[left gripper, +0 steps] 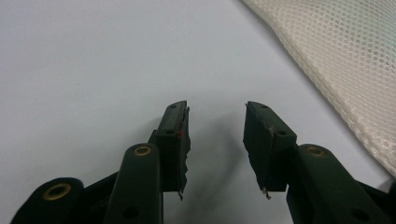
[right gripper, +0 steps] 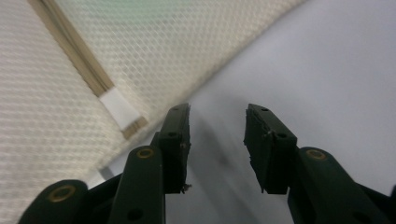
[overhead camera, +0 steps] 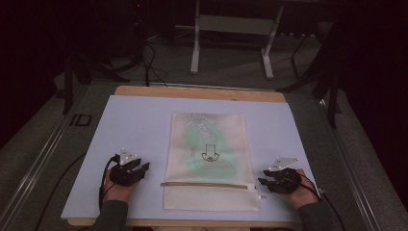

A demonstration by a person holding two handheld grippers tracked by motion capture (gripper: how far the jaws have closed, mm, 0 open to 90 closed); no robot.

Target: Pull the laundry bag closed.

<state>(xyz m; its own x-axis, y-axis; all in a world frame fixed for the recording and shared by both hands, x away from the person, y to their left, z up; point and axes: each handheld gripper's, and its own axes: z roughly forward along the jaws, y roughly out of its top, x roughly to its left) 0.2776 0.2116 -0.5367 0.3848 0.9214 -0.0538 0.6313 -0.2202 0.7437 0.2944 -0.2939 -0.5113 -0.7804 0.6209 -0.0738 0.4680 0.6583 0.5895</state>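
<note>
Now, scene: a pale blue mat [overhead camera: 134, 125] covers a wooden table [overhead camera: 199, 92], seen from the high view, with dark floor and a white metal stand [overhead camera: 231, 29] at the top of the frame.
Mesh bag: a cream mesh bag [overhead camera: 209, 161] lies flat in the centre of the mat, long side running up the frame, a greenish shape showing through it and a small black drawing [overhead camera: 210, 154] near its middle.
Zipper: a tan zipper line [overhead camera: 207, 184] crosses the bag low down, ending at a white tab [overhead camera: 251, 187] on its right edge.
Left gripper: the left gripper [overhead camera: 143, 167] sits at lower left of the high view, held in a hand [overhead camera: 118, 190], pointing toward the bag's left edge and a little apart from it.
Left jaws: wide apart in the left gripper view [left gripper: 217, 135], nothing between them but bare mat; the mesh bag [left gripper: 336, 56] fills the upper right corner there, clear of the jaws.
Right gripper: the right gripper [overhead camera: 262, 183] rests at lower right, held in a hand [overhead camera: 300, 192], tips just beside the bag's right edge near the zipper end.
Right jaws: spread open in the right gripper view [right gripper: 217, 135], empty, mat beneath them; the mesh bag [right gripper: 154, 51] covers the upper left, with the zipper line [right gripper: 70, 49] and white tab [right gripper: 120, 108] close to one jaw, whether touching cannot be told.
</note>
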